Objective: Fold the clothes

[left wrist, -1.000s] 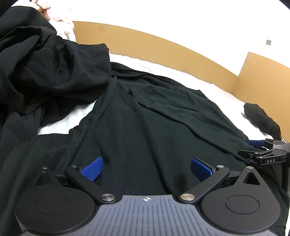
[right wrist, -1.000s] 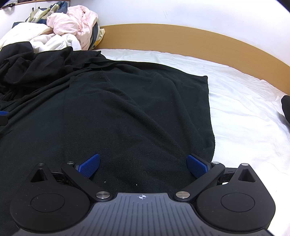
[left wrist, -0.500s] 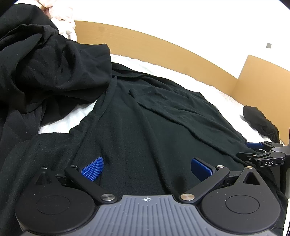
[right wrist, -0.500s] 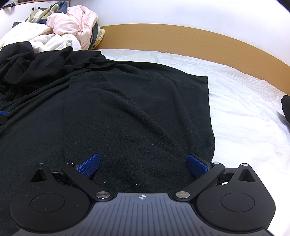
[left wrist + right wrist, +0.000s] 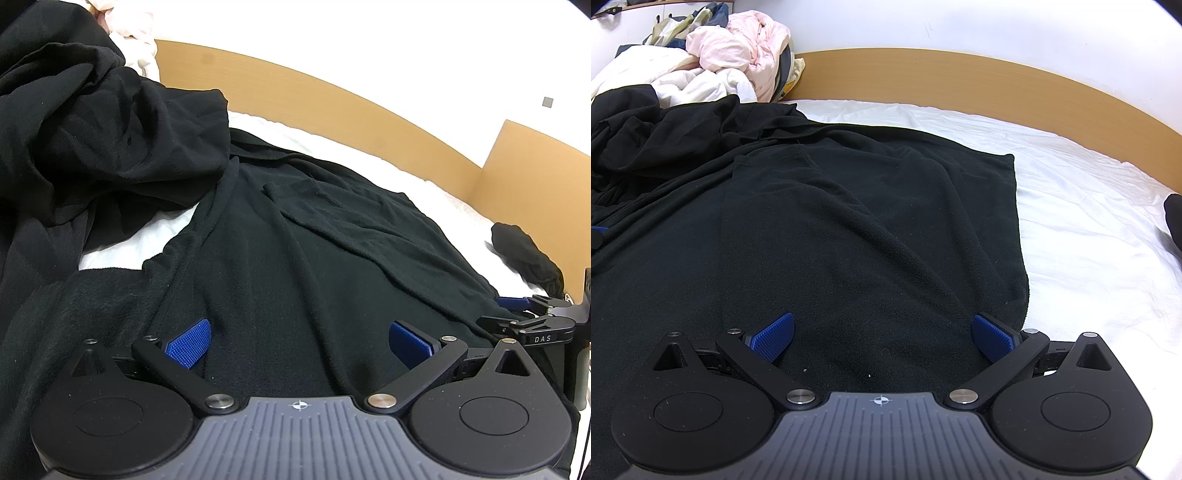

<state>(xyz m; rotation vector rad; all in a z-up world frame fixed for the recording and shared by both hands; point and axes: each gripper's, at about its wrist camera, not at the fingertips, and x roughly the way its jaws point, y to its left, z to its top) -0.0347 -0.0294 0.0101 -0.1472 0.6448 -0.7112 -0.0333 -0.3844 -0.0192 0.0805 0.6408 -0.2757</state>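
The black fleece garment (image 5: 871,236) lies spread flat on the white sheet (image 5: 1089,221), its long axis running from the bottom of my right wrist view up toward the wooden headboard (image 5: 960,77). My right gripper (image 5: 882,338) sits low over its near hem by the right-hand edge, fingers spread, holding nothing. My left gripper (image 5: 299,343) is likewise wide apart over the same hem, further left. Crumpled black clothes (image 5: 92,147) fill the upper left.
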